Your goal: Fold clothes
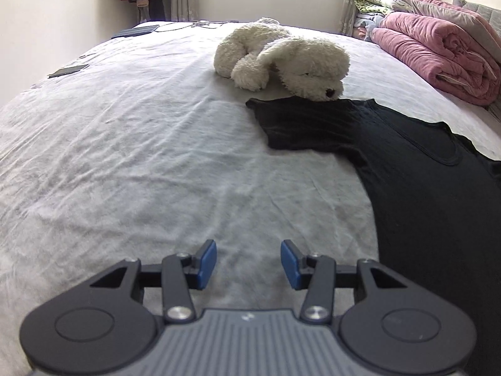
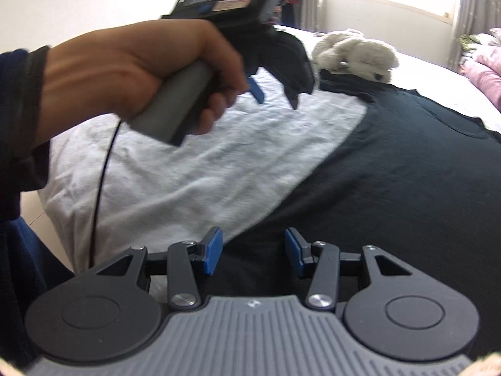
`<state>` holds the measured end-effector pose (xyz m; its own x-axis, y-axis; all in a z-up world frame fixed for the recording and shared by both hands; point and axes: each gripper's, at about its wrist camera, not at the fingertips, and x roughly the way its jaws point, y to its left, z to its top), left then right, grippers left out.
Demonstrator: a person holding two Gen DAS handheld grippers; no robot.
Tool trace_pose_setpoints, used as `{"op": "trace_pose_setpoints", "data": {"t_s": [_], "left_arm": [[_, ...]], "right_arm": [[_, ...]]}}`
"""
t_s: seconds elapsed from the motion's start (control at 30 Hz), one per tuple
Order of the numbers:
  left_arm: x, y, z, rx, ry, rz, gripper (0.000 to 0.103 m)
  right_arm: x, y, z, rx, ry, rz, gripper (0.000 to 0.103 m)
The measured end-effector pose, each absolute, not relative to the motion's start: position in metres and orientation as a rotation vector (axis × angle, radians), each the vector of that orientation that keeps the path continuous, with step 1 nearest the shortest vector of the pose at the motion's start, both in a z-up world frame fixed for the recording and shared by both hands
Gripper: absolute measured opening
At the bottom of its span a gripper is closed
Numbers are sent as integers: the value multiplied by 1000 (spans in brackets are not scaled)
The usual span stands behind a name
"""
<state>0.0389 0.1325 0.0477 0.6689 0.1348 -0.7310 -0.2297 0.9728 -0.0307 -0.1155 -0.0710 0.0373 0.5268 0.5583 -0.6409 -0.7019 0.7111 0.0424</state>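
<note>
1. Bed (image 1: pixel 125 156), covered in a pale wrinkled sheet, fills most of both views; we judge it serves as the folding surface, being broad and flat.
2. Black T-shirt (image 1: pixel 422 188) lies spread flat along the right side of the left wrist view, one sleeve reaching toward centre frame, neckline at right. Laid open like this, we read it as not yet folded.
3. Pink quilt (image 1: pixel 438 56), rolled, upper right, apart from the shirt.
4. White plush dog (image 1: pixel 281 56), upper centre; its nose touches the sleeve's far edge and may hinder the fold.
5. Left gripper (image 1: pixel 249 261) hangs over bare sheet beside the shirt's hem side, jaws apart, nothing between them. The right wrist view shows a hand (image 2: pixel 131 75) holding it.
6. Right gripper (image 2: pixel 253 252), lower centre, over the shirt's edge, jaws apart, gripping nothing; we judge both are positioned to take the hem.
</note>
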Motion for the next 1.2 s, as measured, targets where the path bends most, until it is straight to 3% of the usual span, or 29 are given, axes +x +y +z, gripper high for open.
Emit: {"op": "trace_pose_setpoints", "data": {"t_s": [0.33,0.37,0.4,0.43,0.57,0.73,0.8,0.93,1.03,1.2], "left_arm": [[56,136,44,-120,825,201,48],[56,138,45,-138,823,201,48],[57,141,45,-154,821,202,48],[57,143,45,-166,820,205,49],[60,146,42,-187,828,207,49],[59,144,51,-228,805,175,49],[60,138,54,-226,795,156,50],[64,119,56,-195,796,116,50],[63,104,58,-155,789,95,51],[58,81,60,-101,777,40,54]], "right_arm": [[-106,-60,36,-165,696,791,47],[-104,-62,39,-152,687,797,44],[-103,-63,42,-139,678,804,34],[-99,-65,45,-132,668,799,33],[-72,-76,56,-121,635,728,33],[-22,-101,43,-48,726,589,34],[-20,-99,37,-65,737,613,39],[-39,-85,41,-132,741,831,39],[-42,-95,52,-121,720,850,30],[-21,-158,63,-75,698,676,35]]}}
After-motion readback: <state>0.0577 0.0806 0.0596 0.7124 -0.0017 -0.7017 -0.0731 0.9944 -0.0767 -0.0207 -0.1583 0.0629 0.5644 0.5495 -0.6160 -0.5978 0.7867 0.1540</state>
